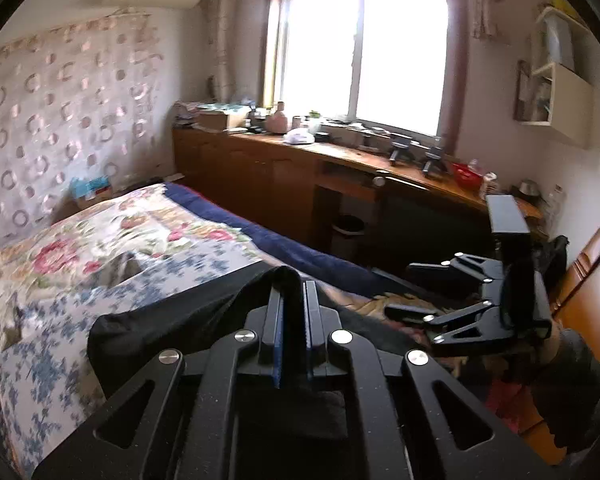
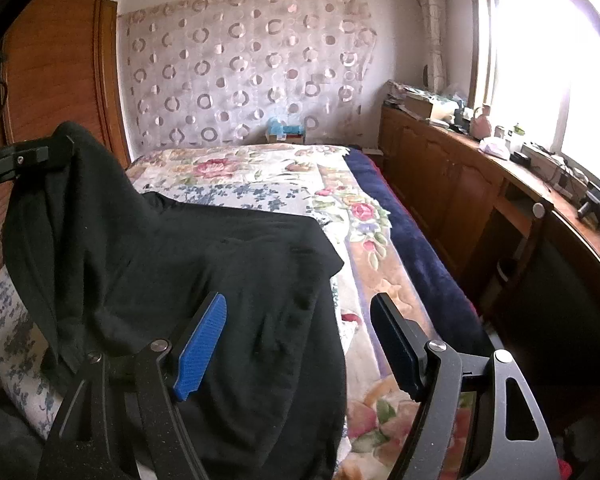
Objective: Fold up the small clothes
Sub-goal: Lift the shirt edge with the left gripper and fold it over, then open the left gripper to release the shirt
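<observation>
Pretty early on, looks like: the black garment (image 2: 220, 264) lies mostly unfolded on the floral bed (image 2: 260, 176). The left gripper (image 1: 294, 312) is pinched tight on one raised edge, while the right gripper (image 2: 300, 344) hangs wide open, empty.

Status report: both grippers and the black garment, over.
Left gripper shut on black garment, lifting one edge. Right gripper open, empty. Rest drapes on floral bedspread.

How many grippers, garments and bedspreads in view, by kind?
Grippers: 2, the left gripper shut on cloth and the right gripper open
Black garment: 1
Floral bedspread: 1
Total: 4
</observation>
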The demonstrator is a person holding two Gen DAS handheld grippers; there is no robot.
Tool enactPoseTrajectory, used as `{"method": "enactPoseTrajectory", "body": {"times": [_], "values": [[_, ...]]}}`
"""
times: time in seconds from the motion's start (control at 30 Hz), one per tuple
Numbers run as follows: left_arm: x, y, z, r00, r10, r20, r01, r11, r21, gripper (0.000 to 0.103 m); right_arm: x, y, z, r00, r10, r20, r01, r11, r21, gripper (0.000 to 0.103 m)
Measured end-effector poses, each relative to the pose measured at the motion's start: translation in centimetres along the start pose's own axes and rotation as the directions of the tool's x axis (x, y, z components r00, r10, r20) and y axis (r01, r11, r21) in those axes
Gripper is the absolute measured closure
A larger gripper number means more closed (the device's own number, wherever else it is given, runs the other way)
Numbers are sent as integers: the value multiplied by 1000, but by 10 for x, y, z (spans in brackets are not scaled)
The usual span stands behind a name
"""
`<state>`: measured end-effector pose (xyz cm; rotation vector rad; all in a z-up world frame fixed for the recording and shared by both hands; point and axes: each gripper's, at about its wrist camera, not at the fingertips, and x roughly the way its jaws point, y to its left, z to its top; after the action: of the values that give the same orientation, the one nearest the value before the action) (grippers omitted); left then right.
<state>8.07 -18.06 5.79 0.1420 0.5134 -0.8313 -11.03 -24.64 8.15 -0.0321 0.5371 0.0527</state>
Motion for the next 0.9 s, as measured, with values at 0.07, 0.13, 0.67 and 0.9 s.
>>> {"method": "enactPoseTrajectory", "body": {"times": [0.07, 0.13, 0.67, 0.9], "values": [[3, -10, 3, 1000, 2, 8, -2, 1000, 8, 94, -3, 0, -1, 1000, 0, 5, 0, 1000, 2, 27], [6, -17, 3, 1000, 8, 18, -8, 1000, 13, 94, -2, -1, -2, 1000, 7, 10, -7, 1000, 10, 27], [-17, 30, -40, 994, 106, -10, -106, 991, -76, 25, 23, 5, 2, 998, 59, -21, -59, 998, 0, 27], [-36, 68, -69, 971, 238, -3, -236, 961, -142, 25, 39, 9, 0, 991, 110, -78, -112, 994, -17, 27]]}}
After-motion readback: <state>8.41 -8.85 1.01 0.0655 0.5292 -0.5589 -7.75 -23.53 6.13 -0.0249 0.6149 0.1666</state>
